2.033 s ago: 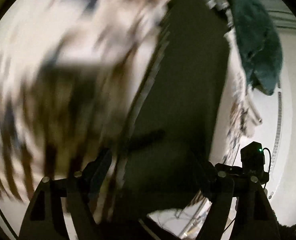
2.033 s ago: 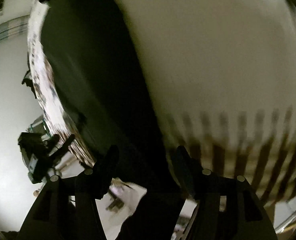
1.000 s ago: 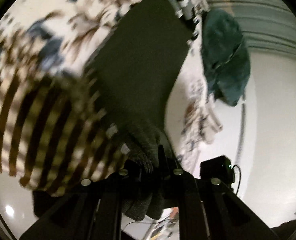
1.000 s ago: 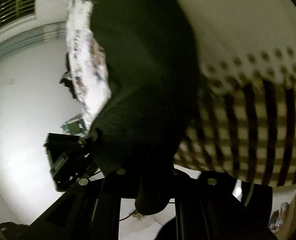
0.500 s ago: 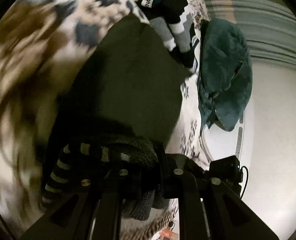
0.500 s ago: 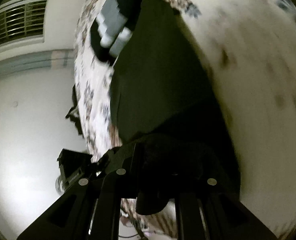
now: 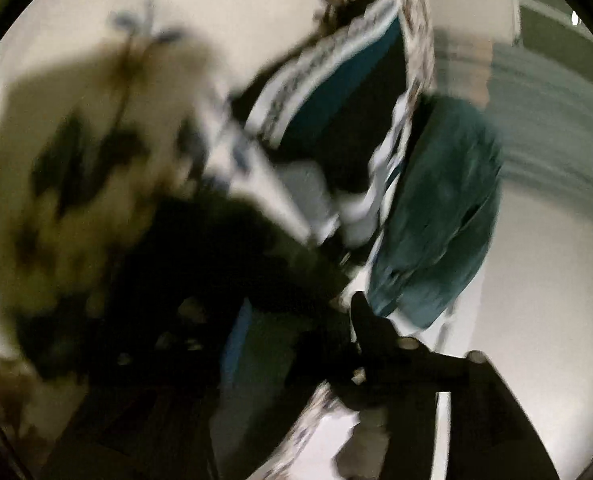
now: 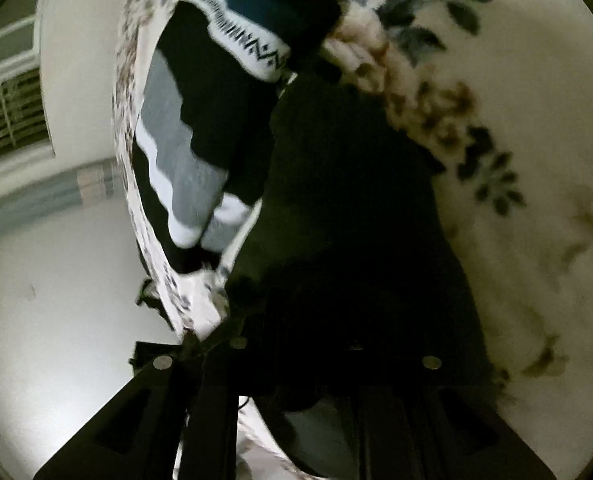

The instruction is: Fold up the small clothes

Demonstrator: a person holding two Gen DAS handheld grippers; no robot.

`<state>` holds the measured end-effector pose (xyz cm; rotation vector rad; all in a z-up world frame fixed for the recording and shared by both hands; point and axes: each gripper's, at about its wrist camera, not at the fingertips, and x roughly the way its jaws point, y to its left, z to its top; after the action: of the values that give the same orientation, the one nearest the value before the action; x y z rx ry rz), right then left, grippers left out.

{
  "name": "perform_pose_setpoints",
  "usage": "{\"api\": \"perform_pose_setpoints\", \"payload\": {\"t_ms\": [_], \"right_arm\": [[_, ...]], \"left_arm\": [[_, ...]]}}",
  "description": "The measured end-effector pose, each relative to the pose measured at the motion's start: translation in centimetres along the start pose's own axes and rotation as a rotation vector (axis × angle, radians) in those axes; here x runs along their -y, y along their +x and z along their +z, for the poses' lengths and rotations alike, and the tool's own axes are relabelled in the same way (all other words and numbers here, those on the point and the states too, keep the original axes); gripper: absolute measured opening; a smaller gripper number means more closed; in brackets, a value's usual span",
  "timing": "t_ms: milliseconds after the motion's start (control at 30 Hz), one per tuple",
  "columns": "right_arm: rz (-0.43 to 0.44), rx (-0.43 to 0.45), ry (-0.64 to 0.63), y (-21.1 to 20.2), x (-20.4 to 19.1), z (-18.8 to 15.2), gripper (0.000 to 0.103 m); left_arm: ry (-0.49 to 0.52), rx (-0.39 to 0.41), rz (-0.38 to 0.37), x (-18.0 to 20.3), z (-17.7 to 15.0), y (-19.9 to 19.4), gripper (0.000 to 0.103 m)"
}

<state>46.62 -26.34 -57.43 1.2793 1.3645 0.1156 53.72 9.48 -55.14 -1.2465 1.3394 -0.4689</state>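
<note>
- Presently, the step in hand is judged to be the release of a fold: a dark garment [image 8: 348, 208] is laid doubled on a floral-printed bedspread [image 8: 528, 80], which appears to cover a bed.
- In the right wrist view, the dark garment is seen running from the right gripper [image 8: 296, 360] up the middle of the picture, its far end touching a patterned knit sweater [image 8: 200, 120] with white, grey and teal bands.
- The jaws of the right gripper are opening; dark cloth lies between them, and whether the pads press on it cannot be told in the gloom.
- The left wrist view is heavily blurred. The jaws of the left gripper [image 7: 296, 340] are opening and stand apart, with dark cloth lying between and around them; no grip is evident.
- A teal garment [image 7: 436, 220] is seen hanging over the bed's edge, just beside the sweater.
- The fold is judged to be nearly set, though the alignment of the edges cannot be checked from these views.
- For the next move, both grippers are to be drawn back clear of the cloth without the upper layer being dragged.
- A snagged hem would undo the fold; a low, straight withdrawal is advised.
</note>
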Motion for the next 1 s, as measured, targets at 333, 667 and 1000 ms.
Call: {"api": "perform_pose_setpoints", "payload": {"t_ms": [333,667,1000], "right_arm": [[-0.048,0.138,-0.169,-2.7,-4.1,1.4,0.071],[-0.426,-0.059,-0.478,-5.8,1.2,-5.1,0.099],[-0.255,-0.179,-0.510,2.7,0.2,2.1,0.103]], "left_arm": [[0.263,0.001,0.178,3.6,2.0,-1.2,0.069],[0.190,0.019,0.148,-5.2,-14.7,-9.5,0.086],[0.070,0.278,0.086,-6.8,-23.3,-11.3,0.086]]}}
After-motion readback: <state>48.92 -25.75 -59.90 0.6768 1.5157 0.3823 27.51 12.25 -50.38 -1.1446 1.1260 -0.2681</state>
